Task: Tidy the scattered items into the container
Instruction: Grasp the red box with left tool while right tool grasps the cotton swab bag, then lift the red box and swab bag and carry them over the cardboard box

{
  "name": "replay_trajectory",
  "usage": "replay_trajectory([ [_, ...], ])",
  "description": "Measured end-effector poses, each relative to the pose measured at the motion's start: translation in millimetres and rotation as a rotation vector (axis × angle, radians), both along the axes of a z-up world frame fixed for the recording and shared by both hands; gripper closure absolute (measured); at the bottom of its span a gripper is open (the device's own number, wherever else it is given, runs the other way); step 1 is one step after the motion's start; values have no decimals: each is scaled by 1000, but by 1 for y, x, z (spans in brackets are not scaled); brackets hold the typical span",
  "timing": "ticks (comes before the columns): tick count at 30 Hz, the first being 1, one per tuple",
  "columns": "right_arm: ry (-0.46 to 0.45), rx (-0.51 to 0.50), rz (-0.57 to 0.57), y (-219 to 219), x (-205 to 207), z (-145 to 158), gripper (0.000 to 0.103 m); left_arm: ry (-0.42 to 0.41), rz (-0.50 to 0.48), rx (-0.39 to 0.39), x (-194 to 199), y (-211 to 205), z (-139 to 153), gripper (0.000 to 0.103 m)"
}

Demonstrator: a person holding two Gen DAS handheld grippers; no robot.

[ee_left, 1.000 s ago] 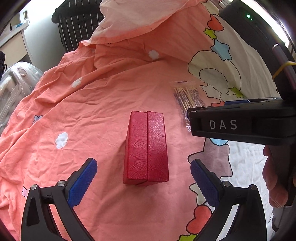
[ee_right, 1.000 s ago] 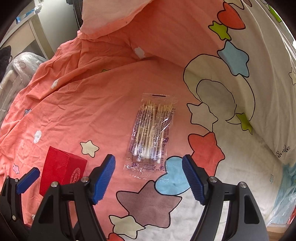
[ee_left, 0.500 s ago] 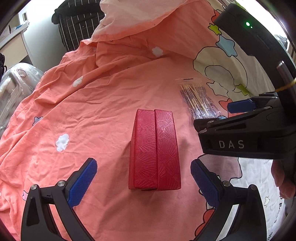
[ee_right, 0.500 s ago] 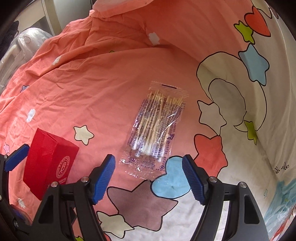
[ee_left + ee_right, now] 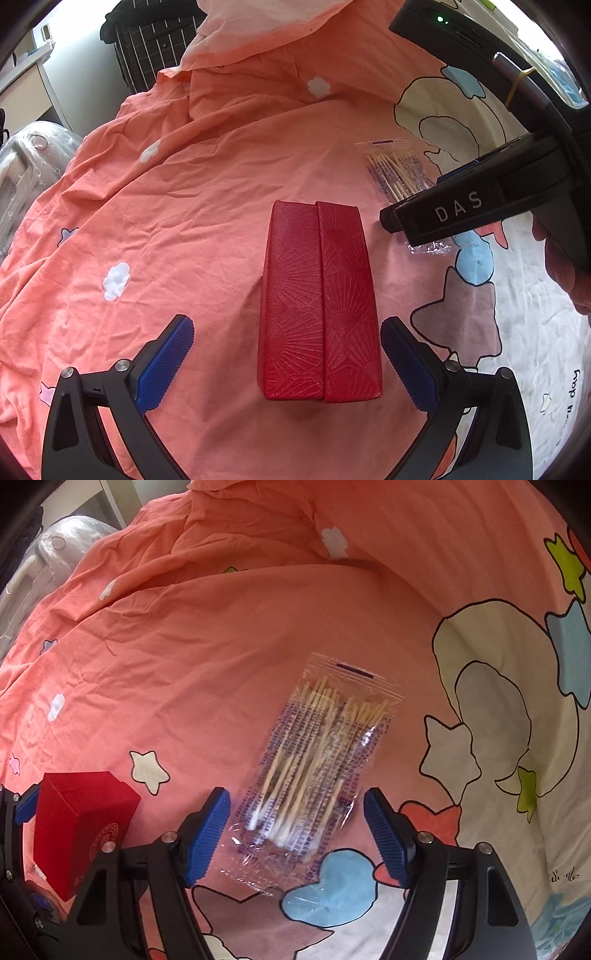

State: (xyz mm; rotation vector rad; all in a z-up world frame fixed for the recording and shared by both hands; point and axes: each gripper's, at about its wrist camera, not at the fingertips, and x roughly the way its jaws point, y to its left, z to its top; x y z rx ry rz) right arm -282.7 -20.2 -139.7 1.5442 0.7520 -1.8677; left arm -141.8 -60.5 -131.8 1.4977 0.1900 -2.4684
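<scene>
A red embossed box (image 5: pixel 319 301) lies on the pink bedsheet, its near end between the blue pads of my open left gripper (image 5: pixel 286 363), which do not touch it. The same box (image 5: pixel 79 825) shows at the lower left of the right wrist view. A clear bag of cotton swabs (image 5: pixel 319 764) lies flat on the sheet; my right gripper (image 5: pixel 297 834) hovers open straight above its lower end, the pads apart from the plastic. From the left wrist camera the bag (image 5: pixel 397 175) lies beyond the box, partly hidden by the right gripper's black body (image 5: pixel 472 206).
A rumpled pink quilt with cartoon stars covers the bed (image 5: pixel 166 206). A folded pink pillow (image 5: pixel 280 26) rises at the back. Off the bed's far left stand a dark checked bag (image 5: pixel 155 40) and a plastic-wrapped case (image 5: pixel 26 173). A hand (image 5: pixel 565 273) grips the right tool.
The right gripper has come down and rolled, so the swab bag now lies between its pads. The red box sits larger and closer in the left gripper's view.
</scene>
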Motion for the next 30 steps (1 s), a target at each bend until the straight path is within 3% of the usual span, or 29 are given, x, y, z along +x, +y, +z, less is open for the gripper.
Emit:
replay_trajectory([
  [11, -40, -23, -60, 4, -11, -8, 34, -18, -1, 27, -2, -2, -8, 1],
  [17, -61, -62, -76, 8, -15, -3, 58, -25, 12, 39, 1, -6, -8, 26],
  [20, -62, -61, -76, 8, -15, -2, 64, -36, 8, 39, 1, -6, -7, 37],
  [25, -55, -64, -74, 6, -11, 2, 68, -42, -1, 41, 1, -8, -3, 56],
  [30, -52, -76, -77, 5, -6, 9, 69, -34, -2, 57, 3, -8, 2, 64],
])
